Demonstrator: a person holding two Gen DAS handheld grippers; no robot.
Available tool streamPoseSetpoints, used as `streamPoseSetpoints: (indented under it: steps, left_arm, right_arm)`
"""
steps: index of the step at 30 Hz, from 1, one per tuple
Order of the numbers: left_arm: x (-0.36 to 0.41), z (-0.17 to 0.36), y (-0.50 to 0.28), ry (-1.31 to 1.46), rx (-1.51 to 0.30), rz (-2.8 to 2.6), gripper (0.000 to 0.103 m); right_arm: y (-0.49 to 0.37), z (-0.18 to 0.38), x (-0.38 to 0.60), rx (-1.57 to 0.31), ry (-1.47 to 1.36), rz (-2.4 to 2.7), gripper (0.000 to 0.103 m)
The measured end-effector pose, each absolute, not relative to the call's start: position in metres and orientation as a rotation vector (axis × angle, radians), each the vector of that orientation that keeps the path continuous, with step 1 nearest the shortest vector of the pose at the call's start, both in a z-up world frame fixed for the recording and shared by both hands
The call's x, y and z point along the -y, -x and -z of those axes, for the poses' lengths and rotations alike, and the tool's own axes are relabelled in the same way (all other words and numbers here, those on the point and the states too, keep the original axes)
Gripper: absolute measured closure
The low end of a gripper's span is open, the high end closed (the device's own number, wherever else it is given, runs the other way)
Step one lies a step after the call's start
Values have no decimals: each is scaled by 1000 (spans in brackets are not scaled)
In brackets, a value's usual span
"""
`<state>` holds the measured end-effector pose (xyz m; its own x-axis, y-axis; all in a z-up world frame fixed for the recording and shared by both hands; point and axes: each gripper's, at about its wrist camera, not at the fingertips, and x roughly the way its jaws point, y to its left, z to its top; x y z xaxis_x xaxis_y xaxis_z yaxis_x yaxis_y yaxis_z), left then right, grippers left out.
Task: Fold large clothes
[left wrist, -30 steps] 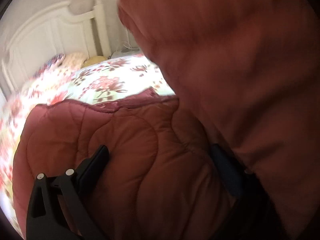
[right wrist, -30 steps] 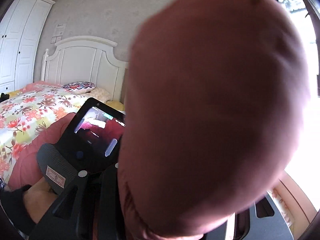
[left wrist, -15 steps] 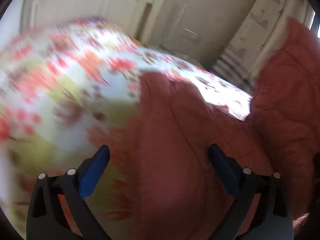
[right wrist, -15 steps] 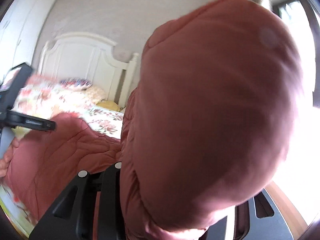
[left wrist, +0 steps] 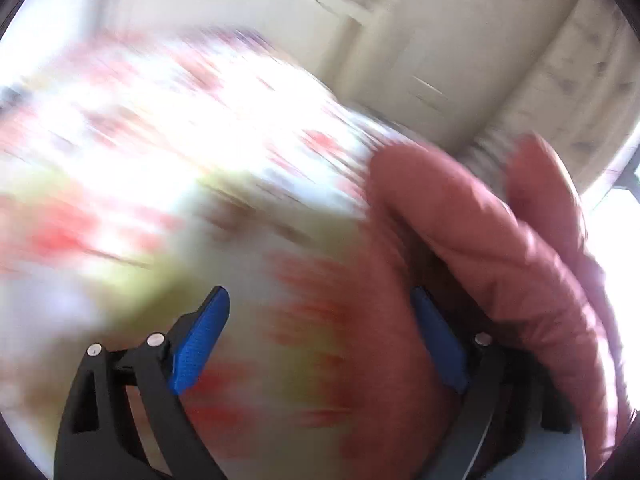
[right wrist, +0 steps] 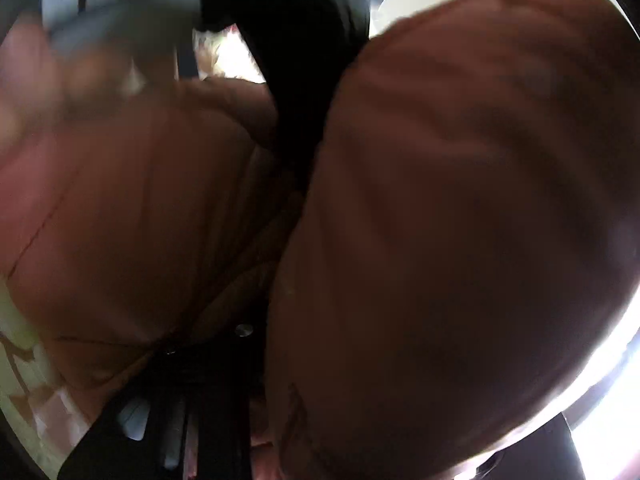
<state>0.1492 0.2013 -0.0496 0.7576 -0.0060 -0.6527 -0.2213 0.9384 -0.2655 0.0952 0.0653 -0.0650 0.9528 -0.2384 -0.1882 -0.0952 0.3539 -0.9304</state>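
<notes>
L wrist view, heavy motion blur. L gripper (left wrist: 320,336): blue pads (left wrist: 199,340) set wide apart, jaws have just been closing a little, nothing pressed between them. Floral bedspread (left wrist: 168,208) fills the gap and most of the left + centre of frame. Right pad's outer side sits against the coat (left wrist: 480,240), but no grip on it. Coat = rust-red quilted puffer, bunched in thick rolls on the right side of the bed, running from near right up toward the far right. White headboard (left wrist: 360,36) at the far end, pale wall beyond, bright window glare at right edge.

R wrist view, dark + blurred. R gripper (right wrist: 224,400): only black frame parts + a couple of screws visible near the bottom centre; pads buried under fabric. Jaws have just been opening. A big fold of coat (right wrist: 460,220) drapes over the right half of the frame, directly over the gripper; more coat lies at left. Whether the pads press on the fabric: cannot tell. Strip of bedspread at near left edge. Dark shape at top centre, blurred, not identifiable.
</notes>
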Motion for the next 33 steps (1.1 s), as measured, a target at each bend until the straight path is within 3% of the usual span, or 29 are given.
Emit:
streamPoseSetpoints:
  steps: [4, 5, 9, 15, 23, 26, 27, 33]
  left_arm:
    - [-196, -27, -109, 205, -468, -201, 10]
    - [-184, -43, -105, 175, -437, -122, 4]
    - [-105, -76, -131, 48, -544, 362, 2]
    - [-38, -12, -227, -155, -906, 432, 2]
    - [-85, 50, -236, -124, -787, 428, 2]
    - [-83, 43, -229, -112, -747, 408, 2]
    - [-82, 39, -224, -102, -741, 410, 2]
    - [-82, 38, -221, -86, -723, 409, 2]
  right_arm:
    - [-100, 70, -55, -308, 1234, 98, 44]
    - [-101, 72, -52, -304, 1241, 99, 44]
    - [-95, 79, -39, -291, 1249, 111, 44]
    - [-92, 84, -31, -265, 1237, 111, 44]
    - [-77, 79, 14, -205, 1246, -44, 43]
    - [-56, 51, 53, -243, 1067, -213, 16]
    - [-47, 35, 73, -277, 952, -312, 12]
    - [-71, -45, 195, -394, 213, -526, 30]
